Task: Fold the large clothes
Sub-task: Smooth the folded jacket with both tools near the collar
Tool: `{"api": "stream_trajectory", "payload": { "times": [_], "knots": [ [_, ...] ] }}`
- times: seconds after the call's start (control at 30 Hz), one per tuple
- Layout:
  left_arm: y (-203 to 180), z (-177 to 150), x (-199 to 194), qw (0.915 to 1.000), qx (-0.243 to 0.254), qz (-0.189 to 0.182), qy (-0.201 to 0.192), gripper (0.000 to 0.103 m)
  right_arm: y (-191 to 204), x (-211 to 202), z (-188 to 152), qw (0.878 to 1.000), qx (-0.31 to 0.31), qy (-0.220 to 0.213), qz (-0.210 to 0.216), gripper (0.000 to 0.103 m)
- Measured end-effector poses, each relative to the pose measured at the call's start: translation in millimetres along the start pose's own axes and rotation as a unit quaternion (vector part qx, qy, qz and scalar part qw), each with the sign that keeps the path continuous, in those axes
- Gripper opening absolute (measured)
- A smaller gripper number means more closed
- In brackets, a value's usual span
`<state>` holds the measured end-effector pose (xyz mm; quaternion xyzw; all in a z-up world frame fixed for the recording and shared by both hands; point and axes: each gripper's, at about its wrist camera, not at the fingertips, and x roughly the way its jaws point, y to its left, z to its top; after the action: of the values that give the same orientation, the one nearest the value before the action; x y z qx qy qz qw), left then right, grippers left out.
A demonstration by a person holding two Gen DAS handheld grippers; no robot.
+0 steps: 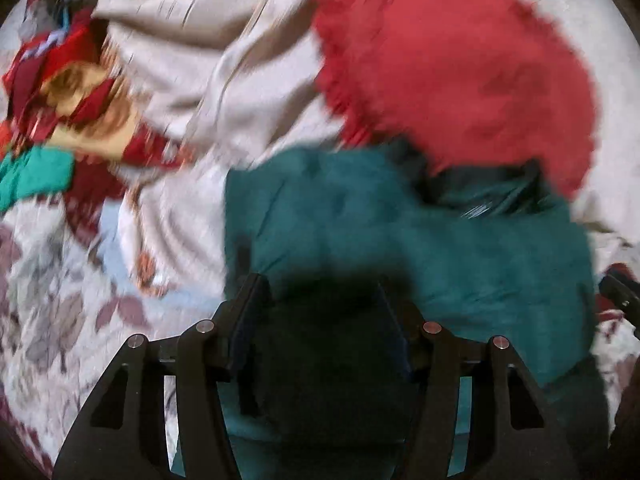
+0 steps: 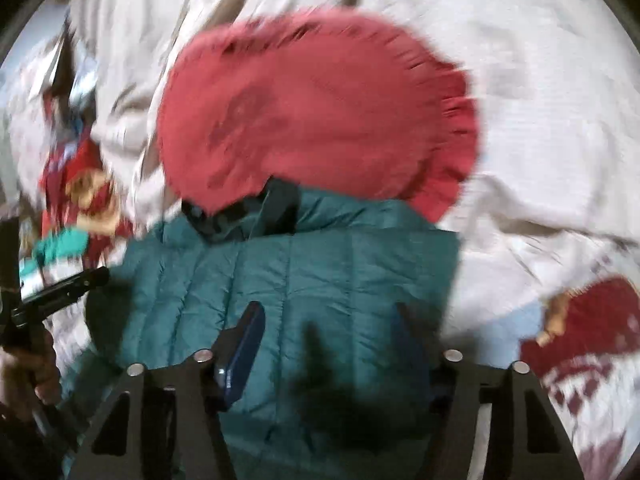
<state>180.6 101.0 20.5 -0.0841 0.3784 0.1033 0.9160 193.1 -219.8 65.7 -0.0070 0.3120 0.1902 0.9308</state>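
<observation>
Teal quilted jacket [image 2: 280, 280] spread flat beneath and ahead of both tongs, left gripper [image 1: 320, 292] and right gripper [image 2: 326, 320] parted, pinching nothing, red cushion [image 2: 316, 112] just beyond the jacket's collar.

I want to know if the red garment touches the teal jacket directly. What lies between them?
In the right wrist view, a dark collar or hood piece lies between the red garment and the teal jacket; blur hides details.
</observation>
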Motion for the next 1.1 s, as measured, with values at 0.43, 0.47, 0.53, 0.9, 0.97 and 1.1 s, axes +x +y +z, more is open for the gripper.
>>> {"api": "stream_trajectory", "payload": {
  "times": [0.43,0.47,0.53,0.9,0.97,1.1],
  "knots": [
    [-6.3,-1.1,31.4,0.9993,0.009,0.008,0.036,0.072,-42.1,81.4,-33.3,0.988,0.04,0.152,-0.01,0.066],
    [-4.4,1.1,27.4,0.9995,0.005,0.01,0.029,0.072,-40.1,81.4,-29.8,0.987,0.037,0.158,-0.015,0.066],
    [-2.4,6.2,14.6,0.9998,0.0,0.018,-0.003,0.072,-34.5,72.5,-13.0,0.989,0.046,0.141,-0.026,0.065],
    [-2.2,3.1,40.5,0.9989,-0.019,-0.011,0.041,0.077,-21.4,126.3,2.1,0.995,0.055,0.06,-0.055,0.09],
    [-2.1,5.6,38.1,0.9992,-0.016,-0.003,0.038,0.077,-20.7,126.1,5.5,0.995,0.057,0.066,-0.056,0.091],
    [-14.6,13.3,6.0,0.9991,0.019,0.023,-0.029,0.077,-7.5,107.9,17.9,0.993,0.052,0.065,-0.088,0.09]
  ]
}}
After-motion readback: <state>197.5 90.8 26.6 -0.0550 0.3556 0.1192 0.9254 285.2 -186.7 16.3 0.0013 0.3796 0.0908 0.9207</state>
